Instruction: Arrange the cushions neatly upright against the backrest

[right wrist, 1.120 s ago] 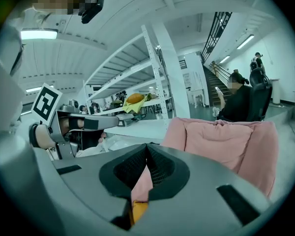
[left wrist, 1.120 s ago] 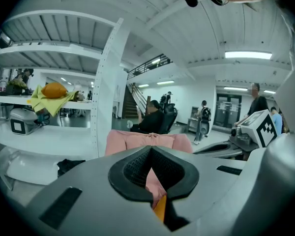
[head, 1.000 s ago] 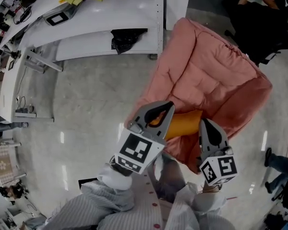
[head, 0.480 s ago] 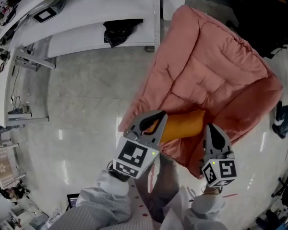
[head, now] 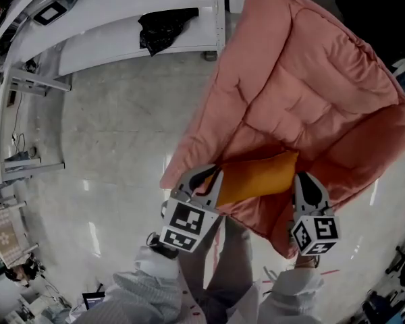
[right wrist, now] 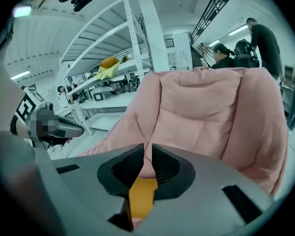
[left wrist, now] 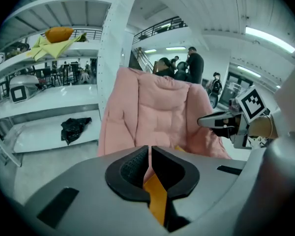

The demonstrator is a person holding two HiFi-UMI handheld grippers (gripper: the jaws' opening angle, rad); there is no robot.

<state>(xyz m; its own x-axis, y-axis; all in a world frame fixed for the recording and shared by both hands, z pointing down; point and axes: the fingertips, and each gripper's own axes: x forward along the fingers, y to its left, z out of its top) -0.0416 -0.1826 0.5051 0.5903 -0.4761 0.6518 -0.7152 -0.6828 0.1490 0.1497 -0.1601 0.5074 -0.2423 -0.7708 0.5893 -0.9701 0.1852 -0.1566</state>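
Left tool (left wrist: 150, 154): jaws pressed together on a thin fold of orange fabric, the cushion's (head: 256, 175) left corner. The ribbed black pads nearly meet, and the fabric shows below them as a narrow strip.

Right tool (right wrist: 147, 154): jaws also closed, pinching the same cushion at its right end. A wider flap of orange hangs under the pads.

Both tools point away from my body, side by side and well apart, marker cubes facing up. My forearms, in pale striped sleeves, reach forward beneath them.

The cushion is smooth, plump and roughly rectangular. It hangs stretched between the two tools, over the front edge of the armchair's (head: 304, 93) seat and short of the backrest.

The armchair is pink and puffy, quilted in stitched panels, with a tall soft backrest and rounded sides.

Beyond it lies glossy pale floor (head: 115, 147). A white shelf unit (head: 101, 36) holds a crumpled black bag (head: 163, 31).
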